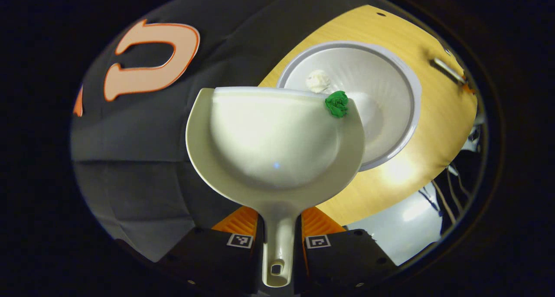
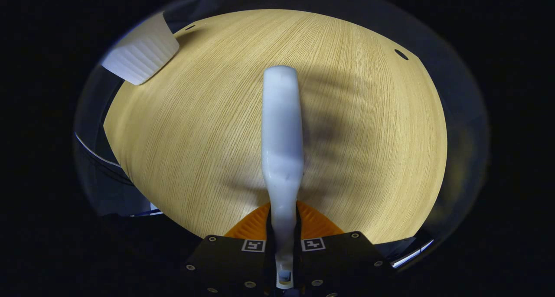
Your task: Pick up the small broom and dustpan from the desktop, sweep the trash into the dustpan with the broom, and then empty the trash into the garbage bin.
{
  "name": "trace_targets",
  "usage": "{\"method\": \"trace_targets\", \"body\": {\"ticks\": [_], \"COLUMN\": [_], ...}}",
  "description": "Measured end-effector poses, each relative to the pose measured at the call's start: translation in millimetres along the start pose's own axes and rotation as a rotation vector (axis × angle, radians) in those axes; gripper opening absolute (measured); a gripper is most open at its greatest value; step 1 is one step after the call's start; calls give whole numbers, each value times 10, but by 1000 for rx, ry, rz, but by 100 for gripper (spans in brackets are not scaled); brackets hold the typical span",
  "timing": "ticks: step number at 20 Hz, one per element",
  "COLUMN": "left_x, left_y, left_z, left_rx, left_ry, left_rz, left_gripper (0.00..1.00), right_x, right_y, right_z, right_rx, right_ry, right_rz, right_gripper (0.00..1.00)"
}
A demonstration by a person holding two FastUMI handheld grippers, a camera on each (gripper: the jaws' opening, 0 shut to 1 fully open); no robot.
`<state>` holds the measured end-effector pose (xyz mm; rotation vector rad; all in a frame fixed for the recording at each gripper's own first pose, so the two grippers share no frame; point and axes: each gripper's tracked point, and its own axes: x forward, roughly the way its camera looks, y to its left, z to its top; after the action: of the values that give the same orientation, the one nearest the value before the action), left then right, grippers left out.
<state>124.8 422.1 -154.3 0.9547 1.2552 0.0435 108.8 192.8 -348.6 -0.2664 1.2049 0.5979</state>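
- The left gripper (image 1: 277, 240) is clamped on the handle of the dustpan (image 1: 275, 145), one finger pressing on each side of the stem at the bottom of the left gripper view.
- The dustpan is held off the worktop (image 1: 433, 110), its front lip reaching over the near rim of the garbage bin (image 1: 412, 93).
- A green paper ball (image 1: 337, 103) sits at the right end of the dustpan's front lip, right over the bin's opening.
- A white paper ball (image 1: 318, 80) lies inside the bin, near its far wall, just beyond the green one.
- The bin is round and white and stands on the wooden worktop close to the edge that meets the black cloth wall (image 1: 143, 128).
- A small metal fitting (image 1: 448, 69) shows near the worktop's far right corner in the left gripper view.
- The right gripper (image 2: 284, 238) is closed on the handle of the small broom (image 2: 282, 132), both fingers pressing on the narrow stem.
- The broom is seen edge-on, extending away from the gripper above the middle of the worktop (image 2: 368, 158); its shadow falls on the wood to its right.
- Whether its far end touches the wood cannot be told.
- The garbage bin's ribbed white outer wall (image 2: 141, 54) shows at the worktop's far left corner in the right gripper view, well apart from the broom.
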Motion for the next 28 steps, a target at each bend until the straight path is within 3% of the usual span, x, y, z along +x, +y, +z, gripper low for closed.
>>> {"method": "trace_targets", "body": {"ticks": [7, 10, 13, 16, 21, 24, 28], "left_x": [20, 33, 24, -96, -120, -225, -582], "left_y": [-15, -203, -465, -411, -336, -355, -692], "left_z": [26, 59, 87, 223, 430, 608, 978], "left_rx": [92, -18, -244, -365, -447, -442, -390], "left_ry": [12, -16, -45, -80, -188, -262, -342], "left_rz": [23, -83, -246, -286, -256, -250, -341], "left_gripper": [30, 29, 29, 30, 30, 30, 29], "right_x": [7, 3, 8, 8, 11, 18, 18], "right_y": [-2, -1, 0, -4, -4, -5, -5], "right_z": [4, 3, 1, -2, -4, 13, 23], "right_rx": [2, 7, 8, 5, 8, 14, 20], "right_ry": [1, 2, 5, 10, 7, -2, -11], "right_rz": [-3, 1, -2, -2, 0, 8, 19], "right_gripper": [16, 15, 15, 15, 15, 15, 15]}}
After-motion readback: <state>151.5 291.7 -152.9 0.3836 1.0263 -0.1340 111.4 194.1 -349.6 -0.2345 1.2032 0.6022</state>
